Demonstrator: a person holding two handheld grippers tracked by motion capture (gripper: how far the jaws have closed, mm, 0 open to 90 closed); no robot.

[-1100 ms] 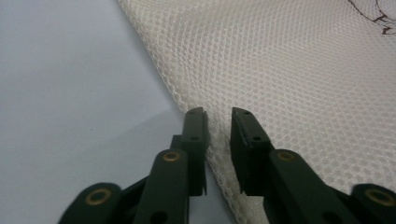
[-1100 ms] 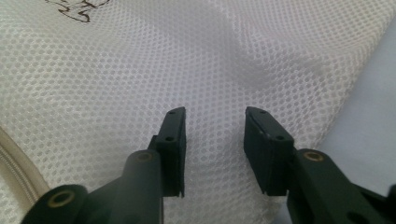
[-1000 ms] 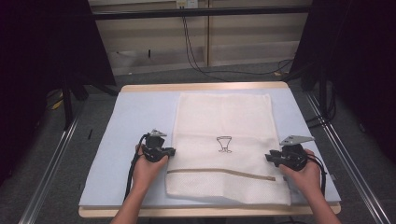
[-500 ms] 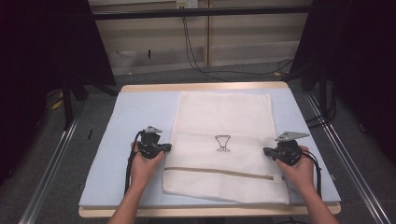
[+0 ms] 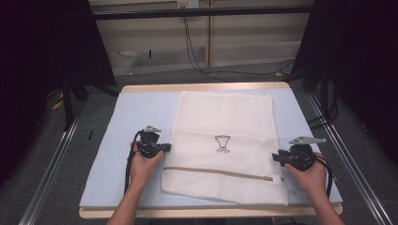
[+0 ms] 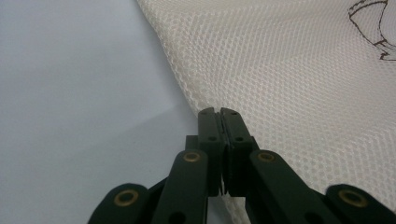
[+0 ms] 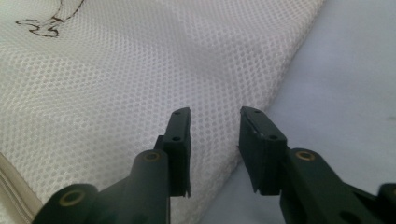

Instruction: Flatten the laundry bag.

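Two grippers: one at each long side of a white mesh laundry bag (image 5: pixel 225 145), which lies flat on a pale blue mat (image 5: pixel 117 140) covering the table (image 5: pixel 206 87).
Marking on the bag: a small dark line drawing, shaped like a goblet, near the middle of the upper face (image 5: pixel 223 143); no letters or brand name can be read on it.
Bag closure: a tan zipper band (image 5: pixel 216 172) runs across the bag near the edge closest to the person, and it looks closed.
Bag contents: the bag lies flat and thin; whether anything is inside cannot be told.
Bag position: centred on the mat, its long sides running away from the person, its near edge close to the near edge of the mat.
Left gripper (image 6: pixel 219 114): jaws pressed fully together, with the tips at the very edge of the mesh; in the left gripper view the fabric edge runs to the closed tips, but whether any mesh is pinched between them cannot be told.
Right gripper (image 7: pixel 215 116): jaws parted and just now widening, with the bag's edge lying under the gap; the pads do not press on the fabric.
Hands: the left hand (image 5: pixel 143 166) and the right hand (image 5: pixel 309 176) each hold a gripper low over the mat.
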